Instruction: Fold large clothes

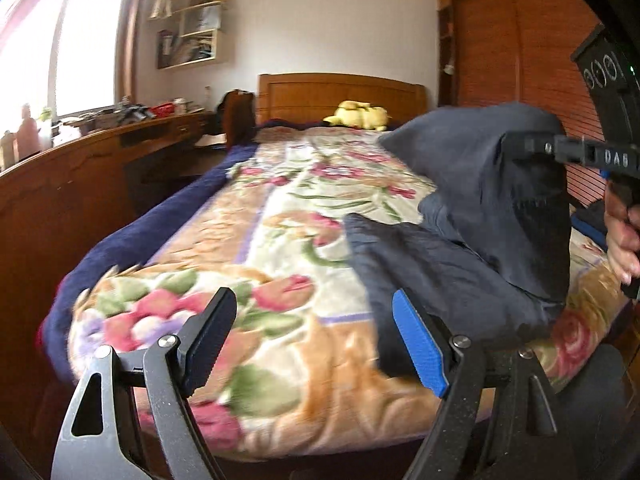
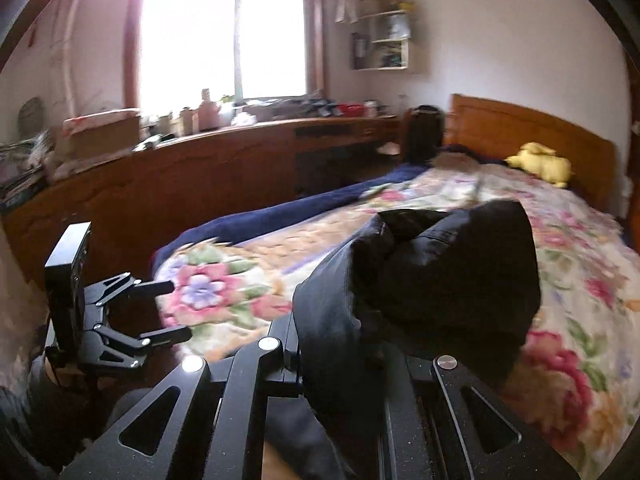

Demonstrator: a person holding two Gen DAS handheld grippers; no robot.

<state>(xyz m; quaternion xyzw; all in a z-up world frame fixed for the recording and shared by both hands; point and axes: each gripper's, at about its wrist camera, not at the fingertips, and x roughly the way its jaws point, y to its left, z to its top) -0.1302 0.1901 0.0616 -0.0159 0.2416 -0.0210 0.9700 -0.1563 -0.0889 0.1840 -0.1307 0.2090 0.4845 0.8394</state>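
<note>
**Left wrist view: dark garment lifted over the floral bed**

Left wrist view. The left gripper (image 1: pixel 316 344) occupies the lower centre of the frame with its jaws spread wide and nothing between them; one black finger pad (image 1: pixel 210 338) and one blue finger pad (image 1: pixel 420 346) are visible. The dark navy garment (image 1: pixel 460 216) sits in the right half of the frame. Its lower part lies on the floral blanket (image 1: pixel 256 248), and its upper part is raised toward the upper right. The right gripper (image 1: pixel 520 146) enters from the right edge and is clamped on the raised fold of the garment. The hand (image 1: pixel 622 236) holding that tool shows at the right edge.

Right wrist view. The garment (image 2: pixel 432 280) bulges directly ahead of the right gripper (image 2: pixel 360 344), covering its fingertips. The left gripper (image 2: pixel 172 312) appears at lower left, jaws apart and empty, just off the near edge of the bed.

Surroundings. A yellow plush toy (image 1: pixel 358 114) lies near the wooden headboard (image 1: pixel 340 92) at upper centre. A cluttered wooden worktop (image 2: pixel 224 132) runs below the window (image 2: pixel 224 28) at upper left.
</note>
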